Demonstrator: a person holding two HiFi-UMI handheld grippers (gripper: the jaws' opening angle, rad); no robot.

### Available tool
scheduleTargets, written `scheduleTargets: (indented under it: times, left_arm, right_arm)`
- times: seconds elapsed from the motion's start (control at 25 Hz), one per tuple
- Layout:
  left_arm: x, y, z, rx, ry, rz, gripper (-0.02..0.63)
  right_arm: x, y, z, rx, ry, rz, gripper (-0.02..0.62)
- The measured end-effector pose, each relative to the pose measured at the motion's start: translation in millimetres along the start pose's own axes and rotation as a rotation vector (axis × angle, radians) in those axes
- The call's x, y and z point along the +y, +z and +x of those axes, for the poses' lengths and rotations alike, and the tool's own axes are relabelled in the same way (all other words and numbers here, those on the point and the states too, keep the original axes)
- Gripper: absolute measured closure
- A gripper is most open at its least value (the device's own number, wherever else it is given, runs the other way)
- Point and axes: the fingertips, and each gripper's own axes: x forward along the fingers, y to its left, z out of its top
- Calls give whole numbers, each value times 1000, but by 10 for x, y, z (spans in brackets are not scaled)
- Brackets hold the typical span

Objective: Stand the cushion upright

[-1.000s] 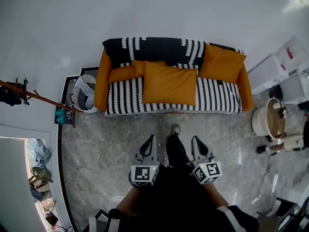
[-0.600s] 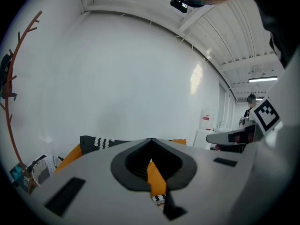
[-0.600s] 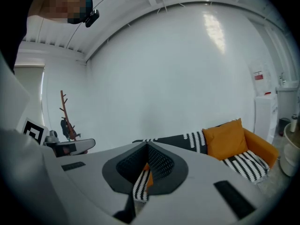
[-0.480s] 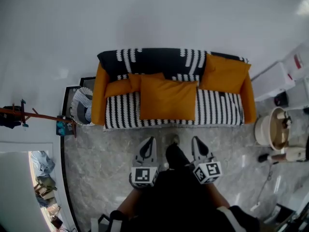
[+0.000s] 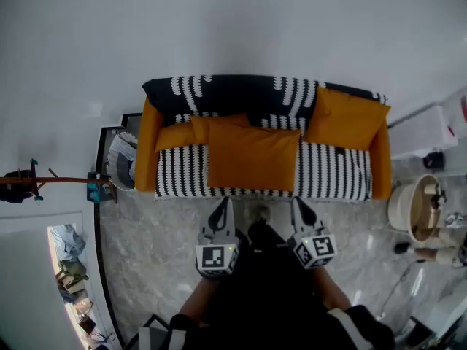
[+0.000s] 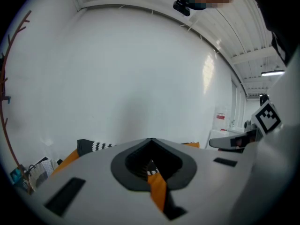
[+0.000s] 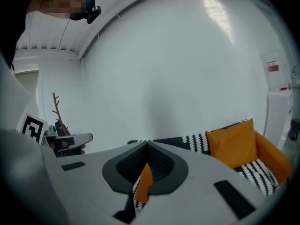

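Note:
A large orange cushion (image 5: pixel 253 157) lies flat on the seat of a black-and-white striped sofa (image 5: pixel 332 172) with orange arms. A second orange cushion (image 5: pixel 346 117) leans upright against the backrest at the right, also seen in the right gripper view (image 7: pixel 233 143). A smaller orange cushion (image 5: pixel 182 133) lies at the left. My left gripper (image 5: pixel 225 203) and right gripper (image 5: pixel 297 203) hover over the floor just short of the sofa's front edge, both shut and empty. A sliver of orange cushion (image 6: pixel 157 191) shows below the shut left jaws.
A woven basket (image 5: pixel 122 159) stands by the sofa's left arm, with a coat rack (image 5: pixel 58 181) further left. White cabinets (image 5: pixel 427 130) and a round tub (image 5: pixel 416 206) stand at the right. My foot (image 5: pixel 257 214) is on the marble floor between the grippers.
Both grippers have advanced toward the sofa, which now lies closer to their tips. Their jaws stayed shut and the cushions have not moved.

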Motion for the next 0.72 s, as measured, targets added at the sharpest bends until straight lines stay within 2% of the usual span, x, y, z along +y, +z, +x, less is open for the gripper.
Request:
scheduleTargets:
  times: [0.16,0.32,0.72]
  left_arm:
    - [146,64,156,11,19,9,607]
    - [369,120,394,19,4,-8,607]
    - [974,125,1249,113,-101,18,607]
  right_arm:
    - [-40,74,237,12,-2,0,601]
    - [44,123,516,18,-13,6,601]
    - [-47,220,1330,78,-165,37,601]
